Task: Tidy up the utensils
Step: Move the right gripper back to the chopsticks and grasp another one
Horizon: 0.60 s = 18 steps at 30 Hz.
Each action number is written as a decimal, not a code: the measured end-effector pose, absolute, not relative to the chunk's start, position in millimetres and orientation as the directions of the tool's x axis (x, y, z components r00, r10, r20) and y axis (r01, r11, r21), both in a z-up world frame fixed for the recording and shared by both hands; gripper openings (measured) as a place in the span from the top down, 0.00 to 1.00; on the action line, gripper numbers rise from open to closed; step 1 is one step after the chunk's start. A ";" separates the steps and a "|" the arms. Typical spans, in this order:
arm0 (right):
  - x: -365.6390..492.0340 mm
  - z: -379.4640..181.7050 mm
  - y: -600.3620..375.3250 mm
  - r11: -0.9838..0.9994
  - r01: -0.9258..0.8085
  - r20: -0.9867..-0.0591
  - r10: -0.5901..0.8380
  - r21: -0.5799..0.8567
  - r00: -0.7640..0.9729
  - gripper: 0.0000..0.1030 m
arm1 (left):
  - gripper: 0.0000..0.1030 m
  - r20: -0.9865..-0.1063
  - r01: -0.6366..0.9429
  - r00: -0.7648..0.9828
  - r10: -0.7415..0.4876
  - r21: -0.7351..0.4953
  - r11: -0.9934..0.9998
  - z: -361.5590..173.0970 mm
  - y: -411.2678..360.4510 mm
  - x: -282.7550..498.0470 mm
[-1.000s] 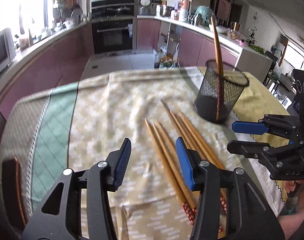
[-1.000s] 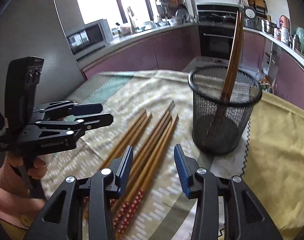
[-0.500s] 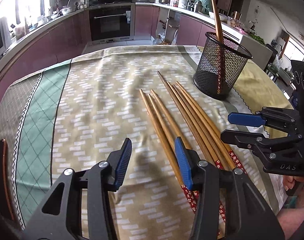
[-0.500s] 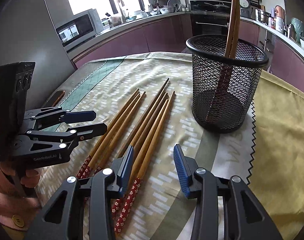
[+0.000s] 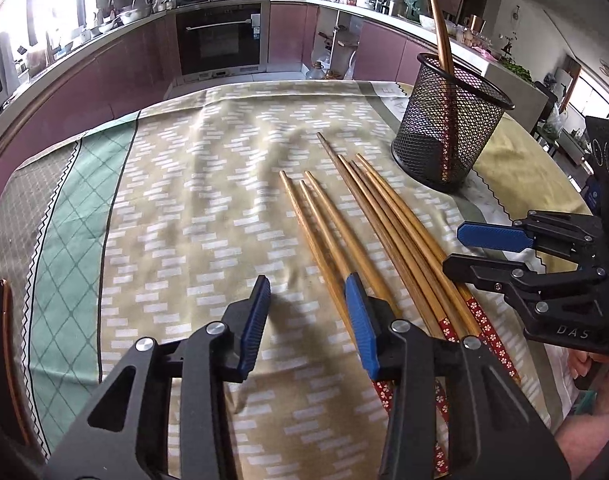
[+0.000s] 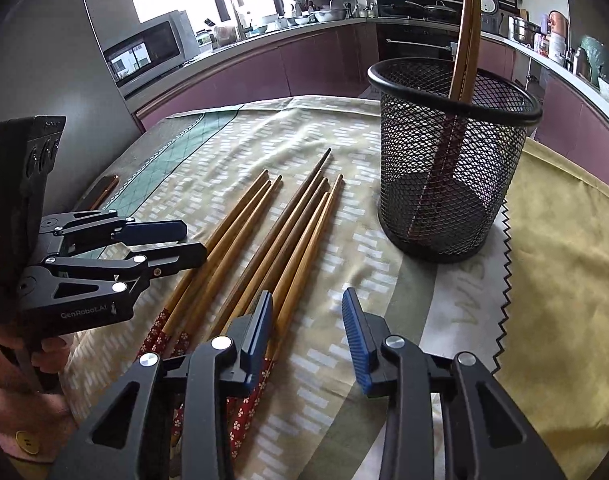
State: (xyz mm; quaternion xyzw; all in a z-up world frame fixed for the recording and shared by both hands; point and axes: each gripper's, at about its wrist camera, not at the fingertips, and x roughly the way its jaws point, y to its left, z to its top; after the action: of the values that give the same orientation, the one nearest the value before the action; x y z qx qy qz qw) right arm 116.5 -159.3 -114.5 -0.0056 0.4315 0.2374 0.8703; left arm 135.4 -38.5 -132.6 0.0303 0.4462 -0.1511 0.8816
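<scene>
Several wooden chopsticks (image 5: 368,216) with red flowered ends lie side by side on the patterned tablecloth; they also show in the right wrist view (image 6: 280,240). A black mesh holder (image 5: 450,128) stands beyond them at the right, with two chopsticks (image 6: 462,52) upright in it; the holder is larger in the right wrist view (image 6: 452,160). My left gripper (image 5: 308,304) is open and empty, low over the left group's handle ends. My right gripper (image 6: 306,324) is open and empty, just right of the chopsticks' red ends.
The tablecloth (image 5: 184,200) has a green diamond band at the left and a yellow cloth (image 6: 564,248) at the right. A dark phone-like object (image 5: 0,344) lies at the table's left edge. Kitchen counters and an oven stand behind.
Both grippers have moved lower and closer to the chopsticks' handle ends; the holder now looks farther off in the left wrist view. Both stay open. The chopsticks have not moved.
</scene>
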 end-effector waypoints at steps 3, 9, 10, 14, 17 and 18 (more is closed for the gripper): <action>117.9 -115.0 -160.7 0.889 -0.414 -0.757 0.405 0.196 0.512 0.68 | 0.65 -0.796 0.303 0.554 -0.243 -0.079 0.950 -133.0 -39.9 135.4; 118.0 -115.3 -161.6 0.891 -0.413 -0.760 0.400 0.191 0.512 0.69 | 0.70 -0.800 0.319 0.546 -0.247 -0.074 0.945 -133.3 -43.1 135.3; 118.4 -115.4 -160.7 0.891 -0.412 -0.761 0.398 0.188 0.512 0.70 | 0.71 -0.801 0.320 0.543 -0.251 -0.078 0.944 -133.3 -43.3 135.9; 120.1 -117.0 -154.2 0.898 -0.412 -0.763 0.372 0.153 0.528 0.71 | 0.76 -0.805 0.311 0.541 -0.242 -0.075 0.947 -136.0 -45.8 142.1; 121.8 -116.6 -151.4 0.902 -0.408 -0.765 0.359 0.139 0.534 0.72 | 0.76 -0.806 0.308 0.542 -0.237 -0.071 0.949 -136.2 -48.5 147.4; 122.3 -116.7 -150.7 0.903 -0.408 -0.765 0.356 0.135 0.536 0.72 | 0.76 -0.807 0.306 0.541 -0.239 -0.076 0.949 -136.3 -48.9 149.4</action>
State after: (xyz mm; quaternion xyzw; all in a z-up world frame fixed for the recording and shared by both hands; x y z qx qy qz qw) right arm 122.3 -150.7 -116.7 -0.0301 0.4295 0.2182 0.8758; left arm 149.4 -48.9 -136.3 0.0369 0.4533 -0.1551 0.8770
